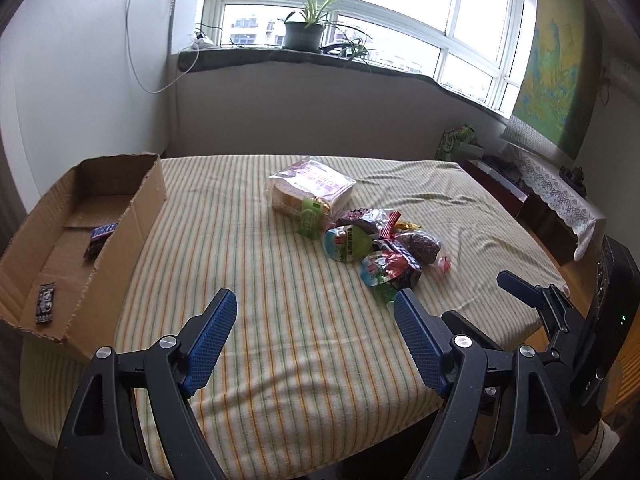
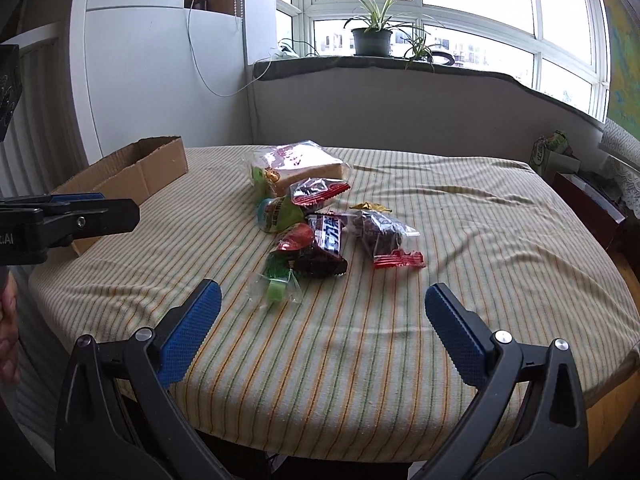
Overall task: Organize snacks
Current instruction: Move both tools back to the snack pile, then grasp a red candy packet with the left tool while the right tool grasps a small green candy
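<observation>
A pile of wrapped snacks lies mid-table, with a bagged bread loaf behind it. The pile also shows in the right wrist view, as does the loaf. A cardboard box at the left holds a Snickers bar and a small dark packet. My left gripper is open and empty above the near table, left of the pile. My right gripper is open and empty just in front of the pile.
The striped tablecloth covers the table. The box also shows at the left in the right wrist view. A window sill with a potted plant is behind. Low furniture stands to the right.
</observation>
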A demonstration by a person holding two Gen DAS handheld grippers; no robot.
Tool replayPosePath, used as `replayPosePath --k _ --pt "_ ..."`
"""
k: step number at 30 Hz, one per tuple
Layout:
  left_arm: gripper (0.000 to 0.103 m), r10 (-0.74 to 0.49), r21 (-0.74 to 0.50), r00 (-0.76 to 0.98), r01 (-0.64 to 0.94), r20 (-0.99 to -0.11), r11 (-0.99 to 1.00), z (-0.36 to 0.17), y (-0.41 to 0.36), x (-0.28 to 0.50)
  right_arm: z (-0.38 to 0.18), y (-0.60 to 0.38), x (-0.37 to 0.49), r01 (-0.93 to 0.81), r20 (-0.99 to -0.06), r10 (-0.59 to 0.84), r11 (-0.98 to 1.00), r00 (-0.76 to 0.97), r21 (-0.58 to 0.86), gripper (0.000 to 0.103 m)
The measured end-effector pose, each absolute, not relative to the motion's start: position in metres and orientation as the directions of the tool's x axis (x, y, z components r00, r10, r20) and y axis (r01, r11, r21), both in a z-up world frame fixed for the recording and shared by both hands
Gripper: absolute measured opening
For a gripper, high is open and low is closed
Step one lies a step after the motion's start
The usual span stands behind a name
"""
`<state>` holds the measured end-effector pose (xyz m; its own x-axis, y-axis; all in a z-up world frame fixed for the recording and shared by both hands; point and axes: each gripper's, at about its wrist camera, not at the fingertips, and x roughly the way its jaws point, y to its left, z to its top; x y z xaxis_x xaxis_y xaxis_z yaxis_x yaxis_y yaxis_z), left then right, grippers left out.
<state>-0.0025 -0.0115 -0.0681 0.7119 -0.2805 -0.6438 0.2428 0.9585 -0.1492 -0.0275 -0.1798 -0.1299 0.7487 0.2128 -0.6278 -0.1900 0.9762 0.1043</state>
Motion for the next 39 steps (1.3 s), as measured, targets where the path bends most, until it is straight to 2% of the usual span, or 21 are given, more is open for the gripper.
replayPosePath --k 6,11,15,20,27,29,33,39 --pt "0.081 -0.221 -0.102 0.675 0.211 -0.704 0.972 -0.098 -0.016 0.007 -0.162 -0.169 -0.029 -0.197 -0.695 0.202 0.976 0.690 0.087 0.103" --pt "0.081 -0.199 -0.107 0.607 0.186 -0.770 0.977 -0.137 -0.014 0.014 -0.166 -0.167 -0.034 -0.190 -0.671 0.184 0.980 0.718 0.066 0.103" --pt "0.083 -0.188 -0.066 0.636 0.211 -0.748 0.975 -0.142 -0.017 0.007 -0.167 -0.166 -0.035 -0.187 -0.654 0.181 0.981 0.735 0.062 0.103" --pt "0.088 -0.208 -0.084 0.644 0.218 -0.736 0.972 -0.142 -0.016 0.009 -0.165 -0.164 -0.025 -0.192 -0.673 0.185 0.979 0.716 0.064 0.103" --pt "0.089 -0.224 -0.097 0.619 0.233 -0.753 0.968 -0.136 -0.025 0.033 -0.163 -0.155 -0.004 -0.254 -0.674 0.240 0.964 0.698 0.080 0.102" --pt "0.089 -0.262 -0.118 0.608 0.267 -0.749 0.956 -0.132 -0.034 0.043 -0.162 -0.152 0.001 -0.276 -0.669 0.259 0.958 0.697 0.083 0.096" --pt "0.087 -0.354 -0.163 0.583 0.355 -0.732 0.921 -0.123 -0.055 0.060 -0.161 -0.145 0.008 -0.328 -0.660 0.298 0.941 0.689 0.082 0.079" --pt "0.067 -0.426 -0.176 0.523 0.459 -0.738 0.871 -0.118 -0.090 0.081 -0.161 -0.143 0.014 -0.372 -0.656 0.327 0.925 0.680 0.075 0.055"
